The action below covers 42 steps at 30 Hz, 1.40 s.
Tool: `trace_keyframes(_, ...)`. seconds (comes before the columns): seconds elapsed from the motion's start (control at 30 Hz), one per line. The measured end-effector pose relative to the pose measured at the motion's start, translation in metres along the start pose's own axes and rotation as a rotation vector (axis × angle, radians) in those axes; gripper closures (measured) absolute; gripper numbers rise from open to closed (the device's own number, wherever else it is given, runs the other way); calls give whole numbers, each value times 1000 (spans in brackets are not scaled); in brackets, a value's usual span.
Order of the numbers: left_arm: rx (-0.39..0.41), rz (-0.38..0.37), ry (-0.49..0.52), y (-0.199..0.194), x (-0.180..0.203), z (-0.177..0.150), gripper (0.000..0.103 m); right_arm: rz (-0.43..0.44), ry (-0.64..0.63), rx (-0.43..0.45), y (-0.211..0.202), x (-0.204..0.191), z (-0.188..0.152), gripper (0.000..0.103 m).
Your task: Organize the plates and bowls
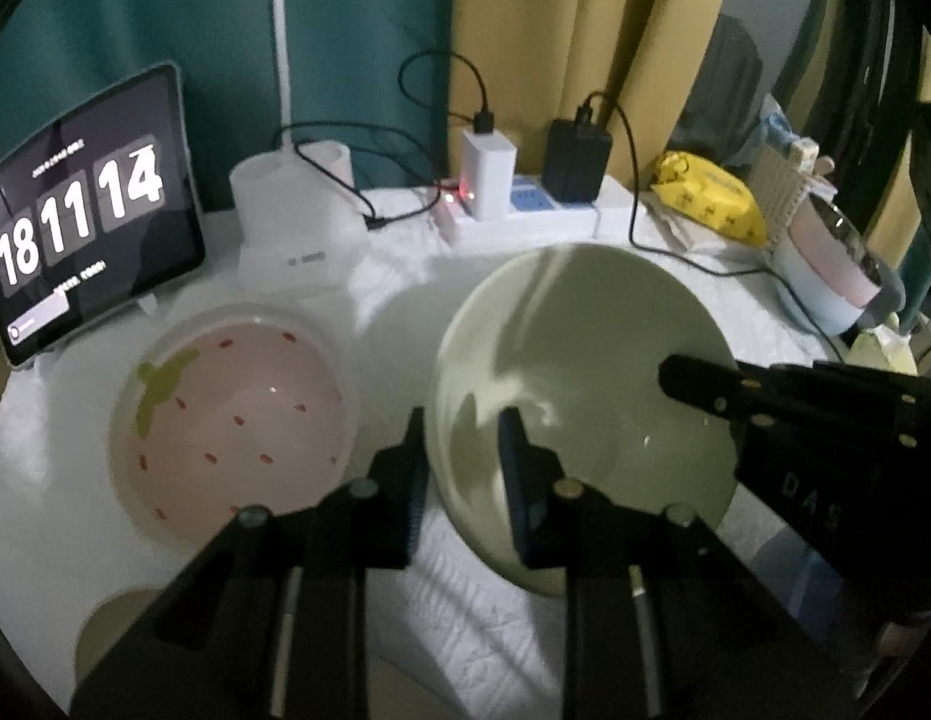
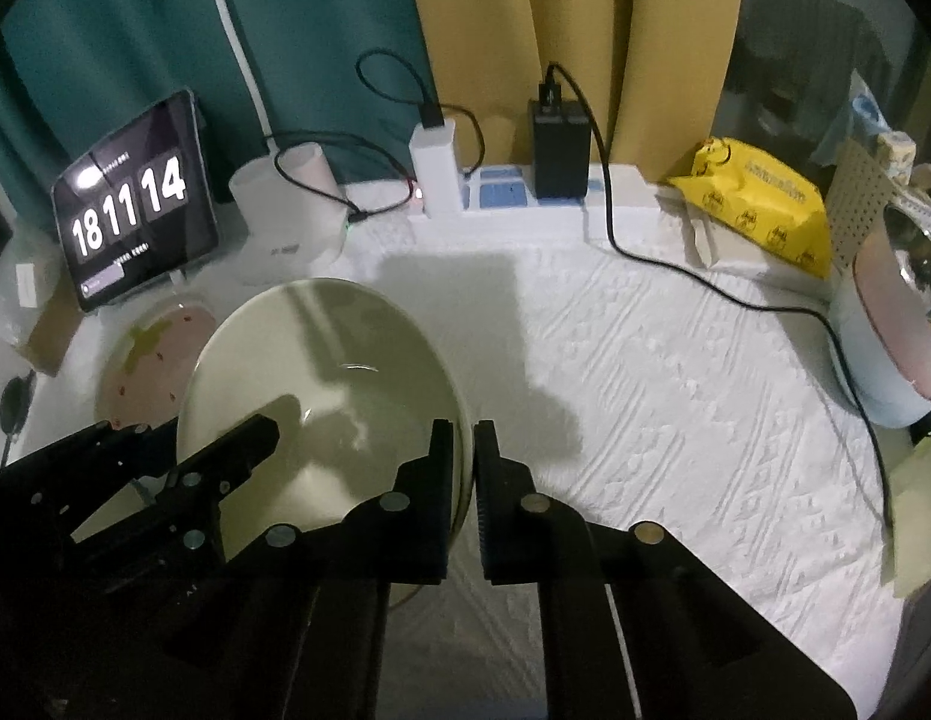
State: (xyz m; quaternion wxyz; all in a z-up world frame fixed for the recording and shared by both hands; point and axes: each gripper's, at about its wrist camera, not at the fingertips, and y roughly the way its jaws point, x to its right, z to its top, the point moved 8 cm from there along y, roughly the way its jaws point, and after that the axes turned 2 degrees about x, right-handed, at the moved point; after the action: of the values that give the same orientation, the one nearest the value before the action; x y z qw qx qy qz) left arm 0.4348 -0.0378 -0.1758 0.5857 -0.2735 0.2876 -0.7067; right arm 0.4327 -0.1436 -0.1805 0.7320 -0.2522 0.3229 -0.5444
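A: Location of the green bowl (image 2: 321, 372)?
B: On the white tabletop (image 2: 675, 372), just right of the pink strawberry bowl (image 1: 231, 420).
A: Gripper status?
B: Left gripper (image 1: 465, 468) clamps the bowl's left rim; right gripper (image 2: 464, 480) clamps its right rim, jaws nearly together.

I see a pale green bowl (image 1: 579, 372), a pink bowl (image 1: 225, 420) with red specks and a green leaf, a yellow packet (image 2: 765, 204), black claws
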Motion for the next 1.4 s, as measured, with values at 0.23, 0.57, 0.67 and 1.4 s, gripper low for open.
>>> trace_keyframes(0.23,59,12,3,-24,2,9,80,3,-6,72,-25,-5,11,96)
trace_keyframes(0.57,116,7,5,-63,8,13,80,5,-8,132,-64,-11,15,96)
trace_keyframes(0.67,130,5,6,-75,11,13,80,6,-7,147,-76,-13,14,96)
trace_keyframes(1.4,195,-16,29,-134,39,-1,80,5,3,221,-139,-9,-10,96)
